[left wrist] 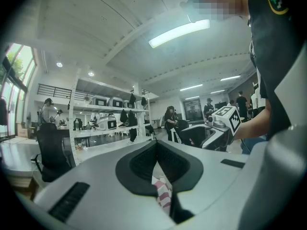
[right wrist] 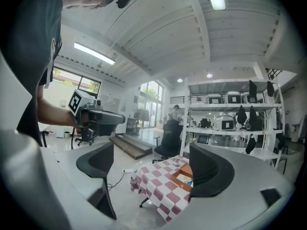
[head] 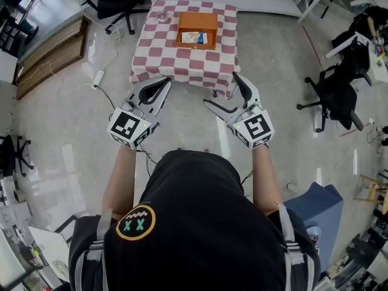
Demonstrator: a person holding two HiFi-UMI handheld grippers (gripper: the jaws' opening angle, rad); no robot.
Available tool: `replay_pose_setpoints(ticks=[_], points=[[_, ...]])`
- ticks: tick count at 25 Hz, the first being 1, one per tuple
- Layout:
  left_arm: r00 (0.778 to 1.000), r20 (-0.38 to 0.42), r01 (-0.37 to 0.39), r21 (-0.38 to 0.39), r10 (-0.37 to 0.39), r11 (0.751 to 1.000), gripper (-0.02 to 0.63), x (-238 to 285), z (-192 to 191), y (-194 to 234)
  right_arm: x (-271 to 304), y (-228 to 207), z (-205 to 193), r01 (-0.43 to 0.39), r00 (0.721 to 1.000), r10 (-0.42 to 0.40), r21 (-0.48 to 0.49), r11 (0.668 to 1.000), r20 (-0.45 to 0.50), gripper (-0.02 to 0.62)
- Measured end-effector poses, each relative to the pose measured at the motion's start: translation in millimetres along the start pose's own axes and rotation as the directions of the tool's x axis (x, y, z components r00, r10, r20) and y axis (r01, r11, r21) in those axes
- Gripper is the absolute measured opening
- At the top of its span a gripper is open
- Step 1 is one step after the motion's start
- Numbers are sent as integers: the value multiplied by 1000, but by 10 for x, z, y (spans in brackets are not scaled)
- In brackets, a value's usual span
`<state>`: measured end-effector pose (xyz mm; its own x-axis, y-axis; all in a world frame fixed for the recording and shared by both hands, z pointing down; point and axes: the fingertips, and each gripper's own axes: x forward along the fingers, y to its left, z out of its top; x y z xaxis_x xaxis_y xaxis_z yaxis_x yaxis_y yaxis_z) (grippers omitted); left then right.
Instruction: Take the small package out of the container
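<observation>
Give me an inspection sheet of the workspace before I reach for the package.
Surface: small table under a red-and-white checkered cloth.
Job's things: orange container sits on the cloth; small package lies inside it.
Clutter: one small object near the cloth's far left corner, too small to identify.
Grippers: left gripper fingers together, empty; right gripper fingers apart, empty; both short of the table.
Cables: white power strip with cable on the floor left of the table.
Surroundings: office chair at right, wooden platform at left.
</observation>
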<state>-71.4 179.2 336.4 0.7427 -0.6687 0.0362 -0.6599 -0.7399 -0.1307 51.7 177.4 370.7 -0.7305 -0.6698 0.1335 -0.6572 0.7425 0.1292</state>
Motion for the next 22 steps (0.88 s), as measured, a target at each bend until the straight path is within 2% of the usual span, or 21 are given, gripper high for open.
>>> replay_pose_setpoints(ticks=[6, 22], points=[[1000, -9, 3, 0, -3, 1000, 17, 74, 2, -86, -64, -78, -45, 4, 1000, -4, 14, 1000, -3, 594], [997, -68, -22, -12, 22, 1000, 17, 268, -150, -424, -357, -304, -361, -17, 999, 18, 25, 1000, -38, 595]])
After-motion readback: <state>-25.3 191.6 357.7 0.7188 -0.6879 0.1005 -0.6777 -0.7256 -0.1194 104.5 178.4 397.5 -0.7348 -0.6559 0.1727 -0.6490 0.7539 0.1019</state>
